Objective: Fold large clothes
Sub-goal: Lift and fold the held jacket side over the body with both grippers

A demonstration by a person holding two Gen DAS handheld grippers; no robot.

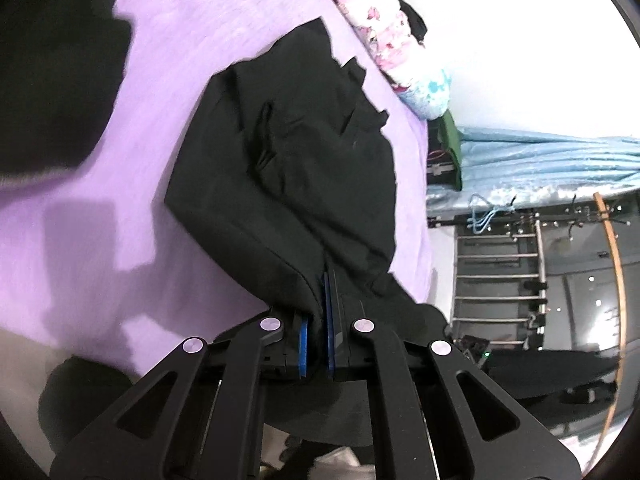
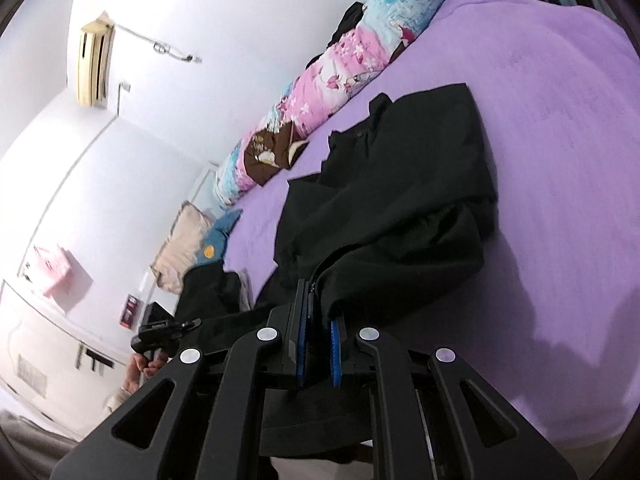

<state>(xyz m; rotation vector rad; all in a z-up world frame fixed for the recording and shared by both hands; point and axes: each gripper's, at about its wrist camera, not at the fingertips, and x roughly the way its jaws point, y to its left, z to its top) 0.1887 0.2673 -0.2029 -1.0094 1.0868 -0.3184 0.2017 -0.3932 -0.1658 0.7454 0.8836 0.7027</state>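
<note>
While both tools pinch the cloth, the big black garment lies crumpled on the purple bed. Most of it rests on the bed cover, and one edge runs up into each tool.

The left tool is clenched on a fold of the black garment. Its blue pads sit close together with dark cloth squeezed between them. The cloth covers the tips, so I cannot see just where the fingers end.

The right tool is also clamped on the garment, at a bunched edge near the side of the bed. One blue pad peeks out below the cloth. The rest of that finger is hidden.

What kind of garment it is stays hard to tell. It is all one dark color, and the folds blend together. A flap or collar sticks up near the far end.

Along the wall lies a long rolled blanket in pink and blue. From the left wrist camera only part of that blanket shows, and the top is cut off.

More black cloth sits near a beige pillow, too blurry to name. A hand holding another black tool shows low on the left of the right wrist view.
</note>
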